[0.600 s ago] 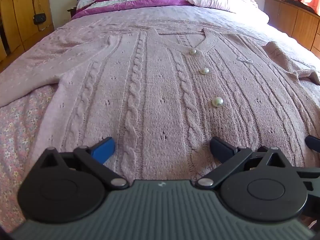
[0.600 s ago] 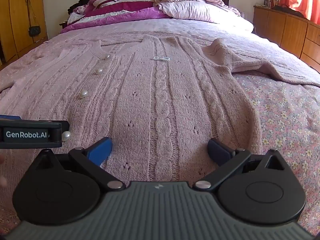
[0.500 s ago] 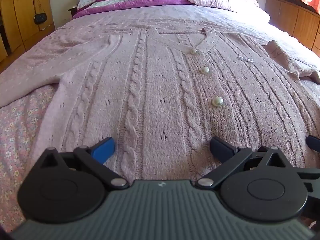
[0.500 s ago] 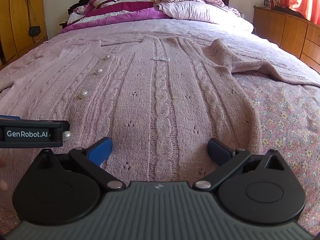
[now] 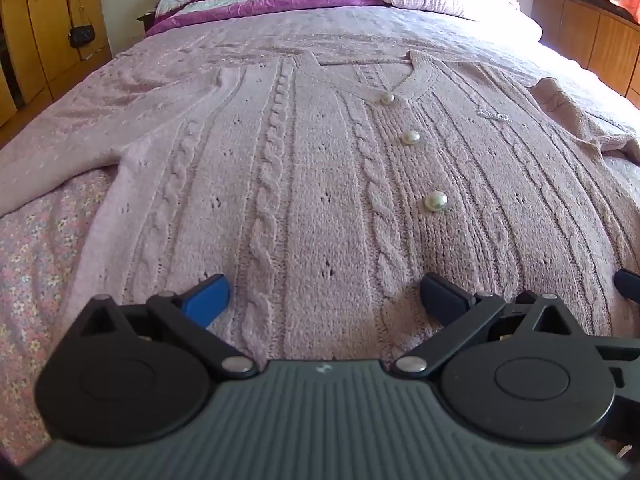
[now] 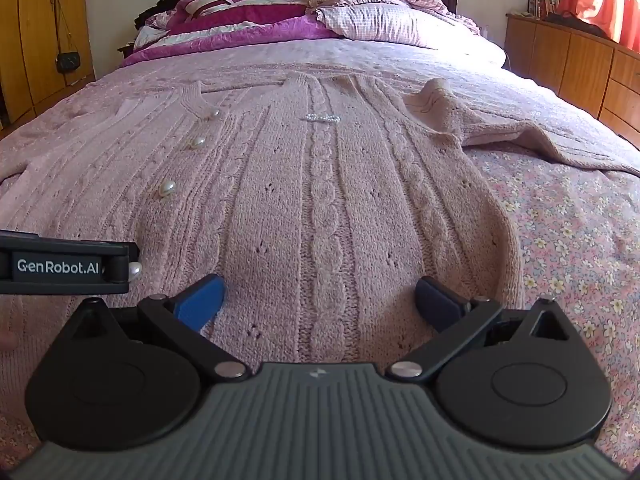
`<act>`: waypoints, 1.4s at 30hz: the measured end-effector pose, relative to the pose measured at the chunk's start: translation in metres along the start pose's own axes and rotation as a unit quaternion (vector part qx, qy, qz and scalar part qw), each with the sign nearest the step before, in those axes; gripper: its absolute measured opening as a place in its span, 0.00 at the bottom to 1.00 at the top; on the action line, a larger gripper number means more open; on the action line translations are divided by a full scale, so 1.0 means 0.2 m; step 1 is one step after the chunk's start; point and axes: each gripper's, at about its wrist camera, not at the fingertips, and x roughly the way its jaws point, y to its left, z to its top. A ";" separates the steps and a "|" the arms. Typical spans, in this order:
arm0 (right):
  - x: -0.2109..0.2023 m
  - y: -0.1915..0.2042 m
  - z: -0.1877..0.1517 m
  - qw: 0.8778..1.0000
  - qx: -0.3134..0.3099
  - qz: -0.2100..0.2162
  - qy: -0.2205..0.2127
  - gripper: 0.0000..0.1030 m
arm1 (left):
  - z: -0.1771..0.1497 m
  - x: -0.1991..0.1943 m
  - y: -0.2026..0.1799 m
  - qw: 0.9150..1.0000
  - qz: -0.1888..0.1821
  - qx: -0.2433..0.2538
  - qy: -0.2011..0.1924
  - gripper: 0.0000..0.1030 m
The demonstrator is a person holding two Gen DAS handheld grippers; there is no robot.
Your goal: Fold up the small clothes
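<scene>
Pink knit cardigan (image 5: 320,184) lies flat at 12 o'clock, our left gripper (image 5: 324,294) and right gripper (image 6: 320,296) both spread wide and empty, though pearl buttons (image 5: 435,201) could probably snag a fingertip.

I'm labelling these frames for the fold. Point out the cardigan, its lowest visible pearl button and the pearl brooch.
cardigan (image 5: 312,216), left wrist view, centre cable panel.
lowest pearl button (image 5: 435,201), left wrist view, its face.
pearl brooch (image 6: 324,118), right wrist view, middle of the strand.

A pink cable-knit cardigan (image 5: 320,184) lies flat, front up and buttoned with pearl buttons (image 5: 435,201), sleeves spread, on the bed.
</scene>
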 end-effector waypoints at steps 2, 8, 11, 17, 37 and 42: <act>0.00 0.00 0.01 1.000 0.000 0.000 0.000 1.00 | 0.00 0.00 0.00 1.000 0.000 0.000 -0.001 1.00; 0.00 0.00 -0.01 1.000 0.012 -0.002 -0.007 1.00 | 0.00 -0.01 0.01 1.000 -0.002 0.000 -0.001 1.00; 0.00 0.01 0.01 1.000 0.011 -0.005 -0.008 1.00 | 0.00 -0.01 0.01 1.000 -0.002 0.001 -0.002 1.00; 0.00 0.00 0.01 1.000 0.004 0.000 -0.003 1.00 | 0.00 -0.02 0.00 1.000 -0.001 0.004 -0.004 1.00; -0.05 -0.21 0.17 0.993 0.040 0.097 0.062 1.00 | 0.12 -0.10 0.10 0.998 -0.042 -0.040 0.039 1.00; -0.08 -0.34 0.25 0.992 0.056 0.102 0.055 1.00 | 0.18 -0.11 0.08 0.998 -0.057 -0.020 0.030 1.00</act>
